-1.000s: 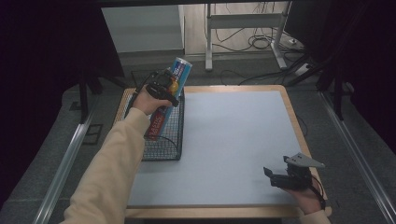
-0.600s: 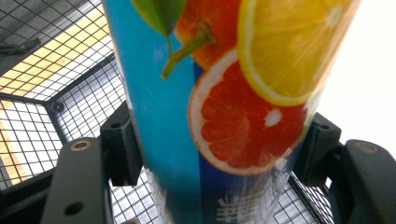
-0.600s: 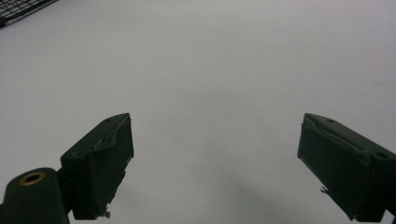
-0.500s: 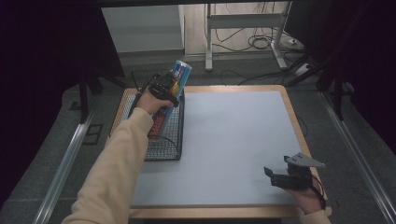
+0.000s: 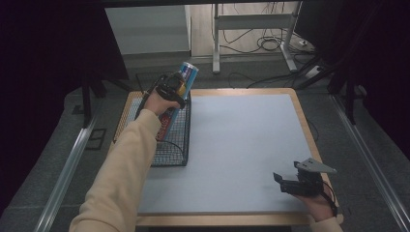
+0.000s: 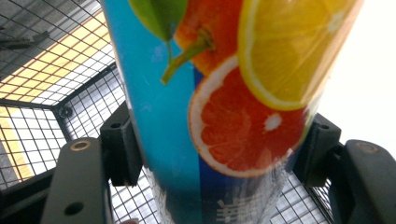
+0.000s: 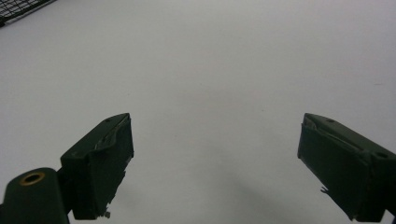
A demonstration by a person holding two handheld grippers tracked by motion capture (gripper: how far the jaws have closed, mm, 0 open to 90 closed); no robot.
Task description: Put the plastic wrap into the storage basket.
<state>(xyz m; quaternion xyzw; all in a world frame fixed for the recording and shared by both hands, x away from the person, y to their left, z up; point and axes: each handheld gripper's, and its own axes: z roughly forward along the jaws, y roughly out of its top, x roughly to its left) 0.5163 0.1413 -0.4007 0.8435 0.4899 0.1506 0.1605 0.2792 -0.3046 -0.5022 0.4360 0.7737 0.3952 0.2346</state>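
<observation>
A tall blue can (image 5: 187, 73) printed with orange and lemon slices (image 6: 210, 93) is tilted over the far end of a black wire basket (image 5: 171, 150). My left gripper (image 5: 170, 91) is shut on it, and a black pad (image 6: 122, 144) presses on each side of the can's body. The basket's mesh (image 6: 70, 60) lies right behind and below the can. My right gripper (image 5: 283, 180) rests low near the table's front right corner, jaws wide apart (image 7: 215, 158) with only bare white tabletop between them.
A red item (image 5: 167, 124) lies inside the basket, partly hidden by the left arm. The basket stands along the left edge of the white, wood-rimmed table (image 5: 241, 135). A corner of the basket (image 7: 18, 9) shows far off in the right gripper view.
The left hand with the can has shifted slightly and sunk a little over the basket. The right gripper has stayed in place.
</observation>
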